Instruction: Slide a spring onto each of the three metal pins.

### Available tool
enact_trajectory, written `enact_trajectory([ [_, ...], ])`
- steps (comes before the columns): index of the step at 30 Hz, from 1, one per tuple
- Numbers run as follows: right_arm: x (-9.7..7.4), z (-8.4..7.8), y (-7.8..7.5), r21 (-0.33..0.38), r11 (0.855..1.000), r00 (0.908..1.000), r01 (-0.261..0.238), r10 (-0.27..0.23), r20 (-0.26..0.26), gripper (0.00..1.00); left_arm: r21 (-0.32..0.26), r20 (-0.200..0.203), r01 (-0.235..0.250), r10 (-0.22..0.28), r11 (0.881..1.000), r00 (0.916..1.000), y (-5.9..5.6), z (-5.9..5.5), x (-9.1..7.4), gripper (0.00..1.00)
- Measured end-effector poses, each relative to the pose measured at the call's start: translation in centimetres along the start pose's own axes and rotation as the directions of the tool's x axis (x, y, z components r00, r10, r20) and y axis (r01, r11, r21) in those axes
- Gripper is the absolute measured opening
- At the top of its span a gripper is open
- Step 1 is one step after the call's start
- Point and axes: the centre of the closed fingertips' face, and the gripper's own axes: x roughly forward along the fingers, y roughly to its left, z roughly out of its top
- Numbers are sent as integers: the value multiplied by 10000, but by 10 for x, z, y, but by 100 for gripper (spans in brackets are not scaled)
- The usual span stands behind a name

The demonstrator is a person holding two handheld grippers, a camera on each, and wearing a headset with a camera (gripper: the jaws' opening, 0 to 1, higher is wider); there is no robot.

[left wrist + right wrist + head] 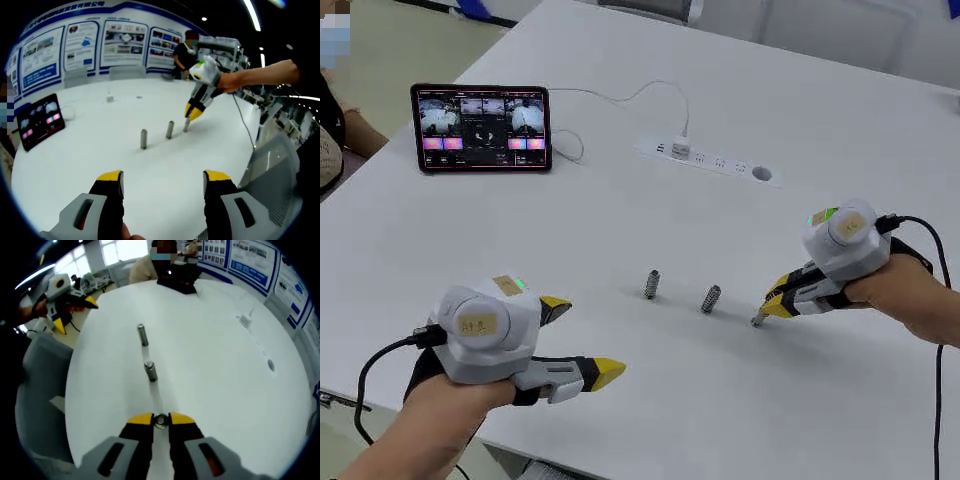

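Two metal pins stand upright on the white table, each with a spring on it: the left one [652, 284] [144, 138] [142, 334] and the middle one [710, 298] [170, 129] [150, 371]. A third pin [757, 318] [186, 125] stands to their right. My right gripper [772, 304] [160, 419] is shut on the spring [160, 420] at that pin's top. My left gripper [582, 337] [163, 177] hovers open near the table's front left, holding nothing.
A tablet [482, 127] leans at the back left, with a white power strip [710, 160] and its cable behind the pins. A person sits at the far left edge. The table's front edge [650, 462] runs just below my left gripper.
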Motion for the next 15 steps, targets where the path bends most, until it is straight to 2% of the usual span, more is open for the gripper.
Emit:
enact_trajectory([
  [15, 14, -8, 0, 72, 9999, 9998, -95, 97, -181, 13, -11, 15, -47, 47, 10000, 10000, 1, 1, -1, 66],
])
